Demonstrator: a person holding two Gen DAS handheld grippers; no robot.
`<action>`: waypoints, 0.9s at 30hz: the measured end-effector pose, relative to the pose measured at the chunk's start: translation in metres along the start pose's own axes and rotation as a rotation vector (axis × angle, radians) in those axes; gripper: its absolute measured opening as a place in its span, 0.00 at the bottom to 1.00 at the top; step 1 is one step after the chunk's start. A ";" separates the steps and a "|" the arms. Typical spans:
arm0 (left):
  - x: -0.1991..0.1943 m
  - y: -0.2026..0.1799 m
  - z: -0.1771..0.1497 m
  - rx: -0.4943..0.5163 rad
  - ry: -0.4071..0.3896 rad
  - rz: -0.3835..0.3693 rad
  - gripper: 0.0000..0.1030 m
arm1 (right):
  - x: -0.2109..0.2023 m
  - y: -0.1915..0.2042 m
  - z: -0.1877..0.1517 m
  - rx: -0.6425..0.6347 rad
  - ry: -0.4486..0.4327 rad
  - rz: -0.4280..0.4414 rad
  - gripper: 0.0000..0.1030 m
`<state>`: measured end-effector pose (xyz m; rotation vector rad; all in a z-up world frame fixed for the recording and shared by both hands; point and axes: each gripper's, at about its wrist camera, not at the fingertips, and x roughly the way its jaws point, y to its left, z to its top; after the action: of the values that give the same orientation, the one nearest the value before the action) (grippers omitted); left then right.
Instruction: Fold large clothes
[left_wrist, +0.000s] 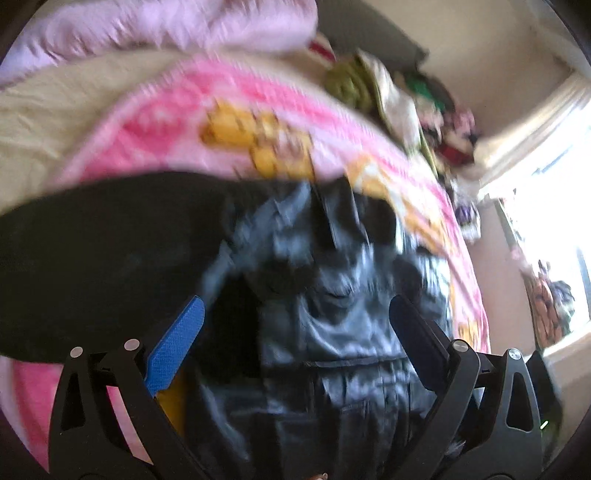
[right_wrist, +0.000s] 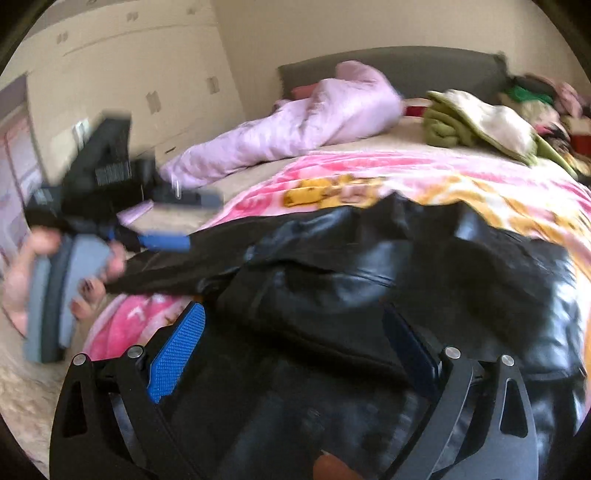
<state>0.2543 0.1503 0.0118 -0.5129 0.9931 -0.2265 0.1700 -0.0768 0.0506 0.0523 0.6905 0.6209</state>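
With both the left claw (left_wrist: 295, 317) and right claw (right_wrist: 295, 332) spread empty over the black leather jacket (right_wrist: 406, 266) on the bed (right_wrist: 369, 147), pinch single hem layers, then fold.

Left wrist view is motion-blurred throughout. The jacket (left_wrist: 332, 295) shows smeared folds at centre; its collar, sleeves and closures cannot be told apart, and its lower part is cut off at 6 o'clock. The blanket (left_wrist: 166, 122) pattern is unreadable. The pile (left_wrist: 424, 107) at 1 o'clock is too blurred to sort into items. The window (left_wrist: 554, 203) at 3 o'clock is overexposed.

In the right wrist view, the left gripper (right_wrist: 177, 221) at 9 o'clock is streaked; the gap between its fingers is unclear. The hand (right_wrist: 22, 280) holding it is cut by the frame edge.
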 end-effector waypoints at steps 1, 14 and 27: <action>0.015 -0.001 -0.004 0.006 0.030 -0.002 0.91 | -0.010 -0.011 -0.002 0.020 -0.009 -0.024 0.93; 0.042 -0.032 -0.013 0.067 -0.035 0.012 0.01 | -0.093 -0.123 -0.023 0.180 -0.093 -0.332 0.93; -0.005 -0.064 -0.008 0.241 -0.183 0.074 0.01 | -0.094 -0.177 -0.002 0.293 -0.097 -0.443 0.64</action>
<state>0.2482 0.0950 0.0449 -0.2713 0.7920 -0.2257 0.2042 -0.2742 0.0598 0.1942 0.6673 0.0888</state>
